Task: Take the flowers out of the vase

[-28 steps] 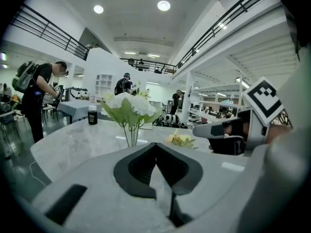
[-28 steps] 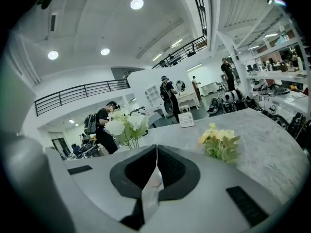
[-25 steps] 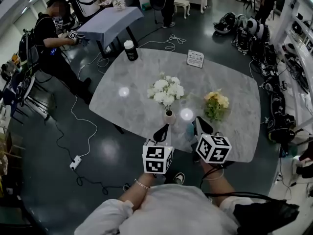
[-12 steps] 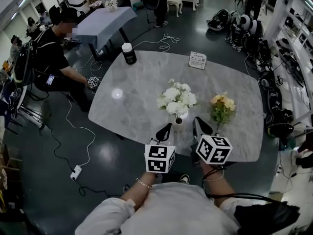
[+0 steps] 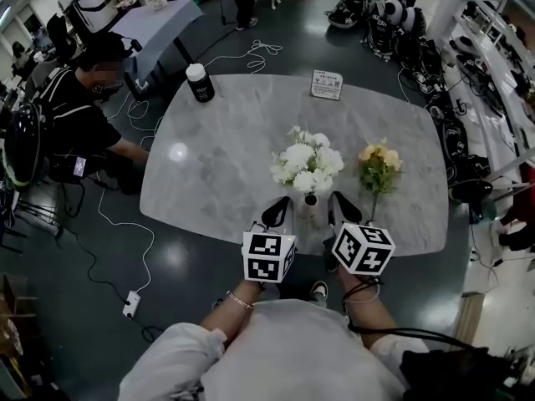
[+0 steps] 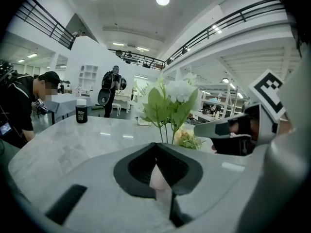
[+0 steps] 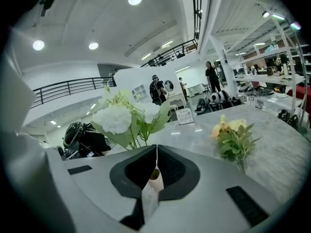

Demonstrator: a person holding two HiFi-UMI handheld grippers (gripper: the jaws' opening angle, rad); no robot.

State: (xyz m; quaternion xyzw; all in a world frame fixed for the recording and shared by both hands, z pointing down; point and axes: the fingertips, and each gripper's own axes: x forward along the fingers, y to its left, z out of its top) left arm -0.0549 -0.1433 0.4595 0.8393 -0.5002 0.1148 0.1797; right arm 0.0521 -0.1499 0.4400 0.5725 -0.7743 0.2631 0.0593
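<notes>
One vase (image 5: 311,200), two bunches (white flowers (image 5: 305,157), yellow flowers (image 5: 376,164)). Left tool (image 5: 281,204) and right tool (image 5: 336,199) are both pressed together. The bottle (image 5: 199,82) shows only in the head and left gripper views.

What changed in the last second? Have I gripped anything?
Nothing gripped yet. Both grippers shifted left and forward, so the vase now stands between the left gripper and the right gripper, not straight ahead of the left one. The person in black came from the far table to the marble table's left side. Unchanged: white flowers in the vase, yellow bunch, both tongs shut and empty.
</notes>
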